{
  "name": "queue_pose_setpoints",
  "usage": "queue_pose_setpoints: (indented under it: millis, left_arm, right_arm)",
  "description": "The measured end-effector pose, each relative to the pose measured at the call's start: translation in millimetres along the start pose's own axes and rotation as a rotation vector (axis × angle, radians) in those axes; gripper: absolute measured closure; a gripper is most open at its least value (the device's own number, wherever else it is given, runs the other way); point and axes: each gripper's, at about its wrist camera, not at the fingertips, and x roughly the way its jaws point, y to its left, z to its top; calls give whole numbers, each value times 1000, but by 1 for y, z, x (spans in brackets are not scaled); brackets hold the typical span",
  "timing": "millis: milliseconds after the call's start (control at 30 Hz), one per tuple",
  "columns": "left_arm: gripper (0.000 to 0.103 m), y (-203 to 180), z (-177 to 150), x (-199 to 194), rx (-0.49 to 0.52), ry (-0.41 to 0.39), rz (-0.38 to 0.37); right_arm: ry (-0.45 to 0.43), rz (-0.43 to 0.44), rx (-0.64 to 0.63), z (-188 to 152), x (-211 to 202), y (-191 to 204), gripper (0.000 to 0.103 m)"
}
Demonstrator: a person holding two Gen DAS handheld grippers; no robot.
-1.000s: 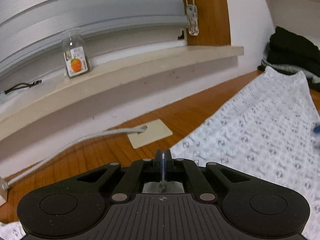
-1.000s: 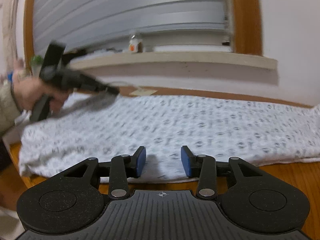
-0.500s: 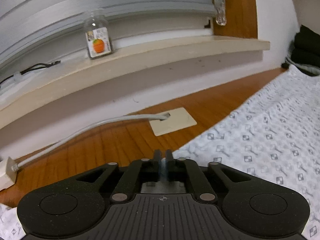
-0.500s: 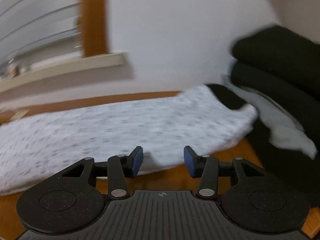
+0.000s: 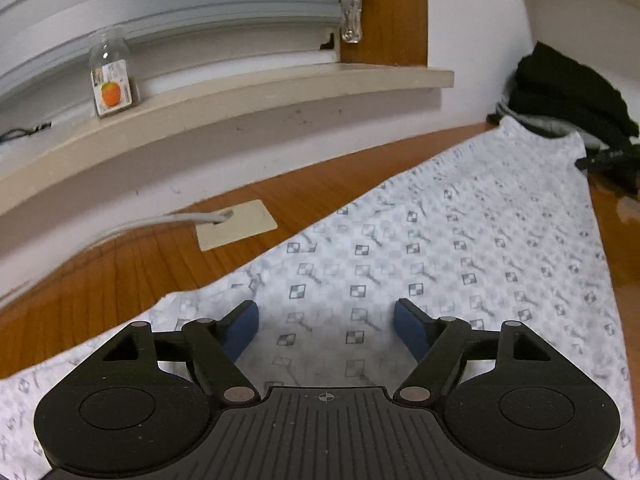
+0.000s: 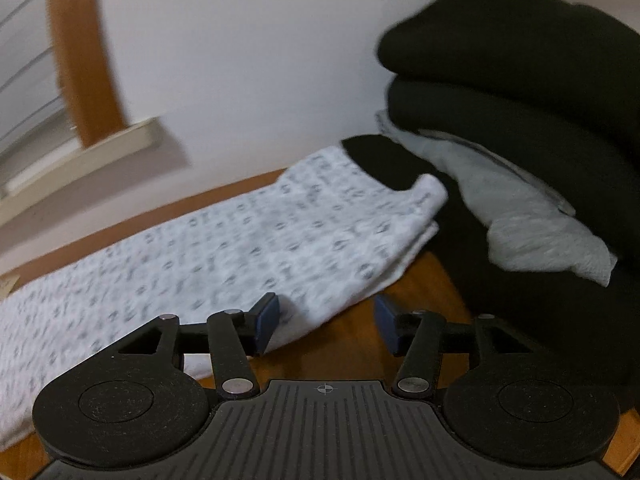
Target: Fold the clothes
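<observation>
A white garment with a small grey checker print point(image 5: 440, 256) lies folded in a long strip on the wooden table point(image 5: 120, 280). My left gripper point(image 5: 325, 326) hovers over its near end, open, with nothing between its blue pads. In the right wrist view the same garment point(image 6: 240, 248) runs from the lower left to a rounded end near a pile of clothes. My right gripper point(image 6: 326, 322) stands open just off the garment's near edge; its left pad point(image 6: 267, 318) overlaps the cloth and the right pad is over bare wood.
A pile of black and grey clothes point(image 6: 520, 140) sits at the strip's far end, also seen as a dark heap point(image 5: 568, 92). A beige plate with a grey cable point(image 5: 236, 224) lies on the table. A bottle point(image 5: 112, 80) stands on the window sill point(image 5: 280, 92).
My left gripper has opened and now sits over the garment's end. My right gripper swung right along the garment's near edge to its far end by the clothes pile, and stayed open.
</observation>
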Motion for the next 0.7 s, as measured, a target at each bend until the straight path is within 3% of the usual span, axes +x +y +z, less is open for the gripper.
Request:
queue_pose_setpoints:
  millis: [133, 233, 433, 600, 700]
  left_arm:
    - [24, 4, -2, -1, -15, 7, -25]
    - [24, 2, -5, -3, 1, 10, -29]
    - [23, 1, -7, -6, 11, 11, -31]
    - [22, 1, -7, -5, 9, 11, -29]
    - [22, 2, -7, -5, 7, 12, -29]
  right_arm:
    - [-6, -62, 11, 10, 9, -9, 52]
    - [-8, -76, 38, 15, 15, -22, 85]
    - [-54, -69, 69, 23, 12, -35, 80]
    - [-118, -121, 7, 26, 7, -29, 75]
    - [-106, -106, -16, 26, 12, -27, 74]
